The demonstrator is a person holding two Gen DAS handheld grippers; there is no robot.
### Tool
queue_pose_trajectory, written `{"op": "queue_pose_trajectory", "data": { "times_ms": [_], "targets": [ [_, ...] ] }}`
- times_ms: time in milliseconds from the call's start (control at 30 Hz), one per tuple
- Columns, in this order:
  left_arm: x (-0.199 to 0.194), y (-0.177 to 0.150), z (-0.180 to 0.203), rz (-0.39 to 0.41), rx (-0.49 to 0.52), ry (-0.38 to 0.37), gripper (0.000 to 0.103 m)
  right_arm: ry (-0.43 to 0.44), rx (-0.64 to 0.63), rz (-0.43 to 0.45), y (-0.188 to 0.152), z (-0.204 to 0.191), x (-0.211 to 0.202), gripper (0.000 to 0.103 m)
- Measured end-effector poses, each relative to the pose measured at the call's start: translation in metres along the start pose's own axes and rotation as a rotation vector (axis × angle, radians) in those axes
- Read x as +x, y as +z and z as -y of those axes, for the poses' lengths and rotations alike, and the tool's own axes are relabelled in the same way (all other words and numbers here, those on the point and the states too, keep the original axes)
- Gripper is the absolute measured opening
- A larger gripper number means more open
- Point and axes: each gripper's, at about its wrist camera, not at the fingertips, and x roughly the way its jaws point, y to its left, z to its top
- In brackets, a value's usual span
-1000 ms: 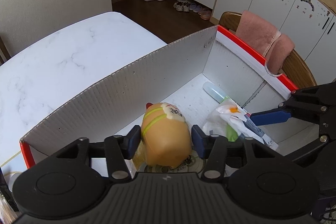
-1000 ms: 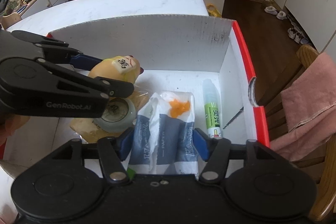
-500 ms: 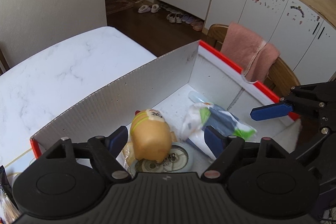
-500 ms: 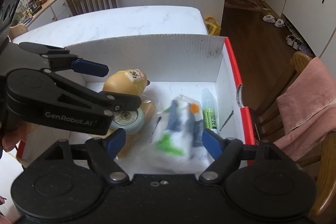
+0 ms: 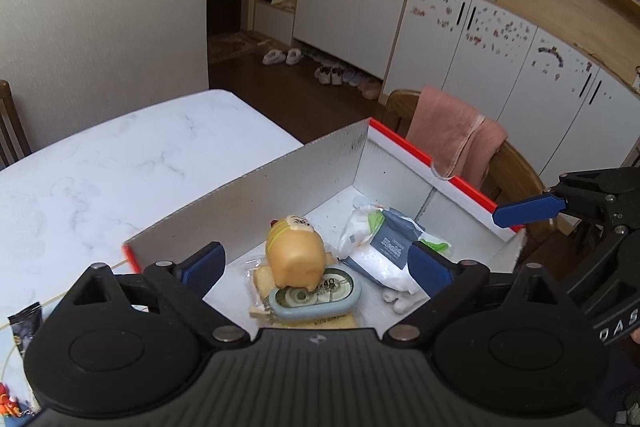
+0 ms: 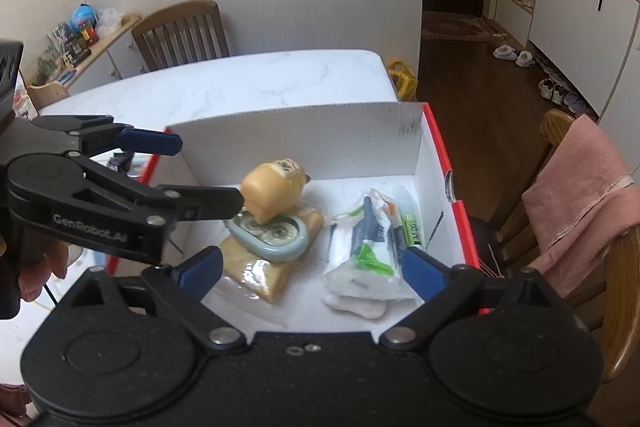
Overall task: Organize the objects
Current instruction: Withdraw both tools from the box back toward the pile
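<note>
A white box (image 6: 348,143) with red outer sides is set on the marble bench (image 5: 100,163). Inside are seen a yellow squishy toy (image 5: 294,253) resting on a pale-blue oval case (image 6: 276,237), a wrapped sponge-like slab (image 6: 260,267) beneath, a tissue pack (image 6: 366,251) and what may be a glue stick (image 6: 410,223). Both grippers — left gripper (image 5: 316,265), right gripper (image 6: 312,267) — are held above with fingers just spread wide, nothing clamped.

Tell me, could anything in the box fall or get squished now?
Maybe. The toy stands on a round tin that lies on a bread packet, so a bump might topple that pile. The tissue pack leans against a tube; things dropped on top could crush it. Both grippers are open and empty.
</note>
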Motion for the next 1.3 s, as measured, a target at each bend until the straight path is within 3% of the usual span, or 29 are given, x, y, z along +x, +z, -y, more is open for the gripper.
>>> {"op": "queue_pose_trajectory", "data": {
  "times_ms": [467,867,1300],
  "targets": [
    [-0.077,-0.036,-0.043,0.067,-0.081,-0.017,0.099,0.003,0.022,0.072,-0.004,-0.061,-0.024,0.102],
    [-0.143,-0.069,-0.102,0.137,-0.143,0.069,0.099,0.044,0.007,0.071,-0.007,-0.144,-0.015,0.103],
    [-0.178,-0.122,-0.179,0.119,-0.12,0.153,0.099,0.066,-0.027,0.05,-0.001,-0.225,0.012,0.102]
  ]
}}
